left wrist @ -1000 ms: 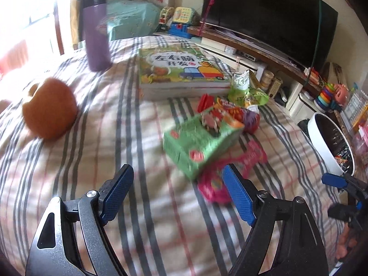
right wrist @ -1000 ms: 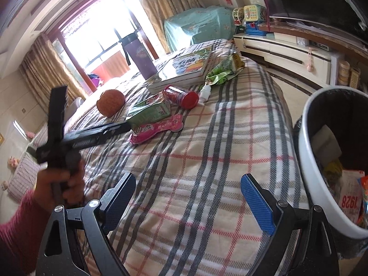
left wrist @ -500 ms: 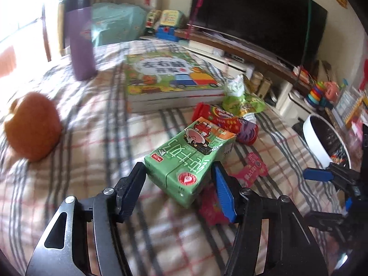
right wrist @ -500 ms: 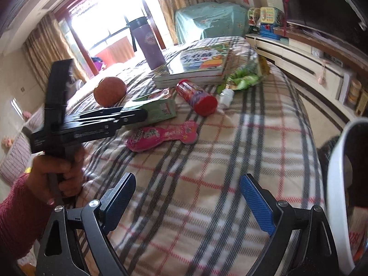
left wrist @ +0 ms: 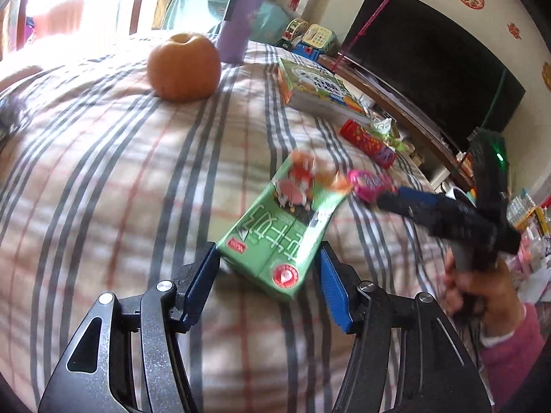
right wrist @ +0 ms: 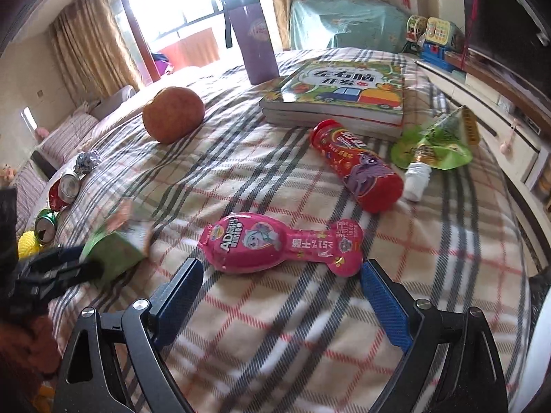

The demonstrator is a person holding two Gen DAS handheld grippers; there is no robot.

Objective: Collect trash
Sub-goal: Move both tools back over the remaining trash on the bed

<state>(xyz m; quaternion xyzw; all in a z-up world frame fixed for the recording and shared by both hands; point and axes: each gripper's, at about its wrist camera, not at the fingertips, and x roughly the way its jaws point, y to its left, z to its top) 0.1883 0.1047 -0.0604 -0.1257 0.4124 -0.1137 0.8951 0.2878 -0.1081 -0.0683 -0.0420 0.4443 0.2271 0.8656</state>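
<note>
Green cardboard drink carton (left wrist: 275,237) with a cartoon print – gripped by the left gripper (left wrist: 268,285). Right gripper (right wrist: 282,299) open wide near the shiny pink snack packet (right wrist: 275,244) – not touching.

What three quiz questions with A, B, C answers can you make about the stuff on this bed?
1. What does the pink packet lie just in front of?
A. the right tool
B. the purple bottle
C. the books

2. What colour is the carton between the left tool's fingers?
A. blue
B. green
C. yellow

3. How is the right tool right now?
A. shut on the red tube
B. shut on the orange fruit
C. open, holding nothing

Answers:
1 A, the packet lies on the blanket just ahead of its blue fingers.
2 B, the carton is green with a red seal.
3 C, the fingers stand wide apart and only blanket lies between them.
</note>
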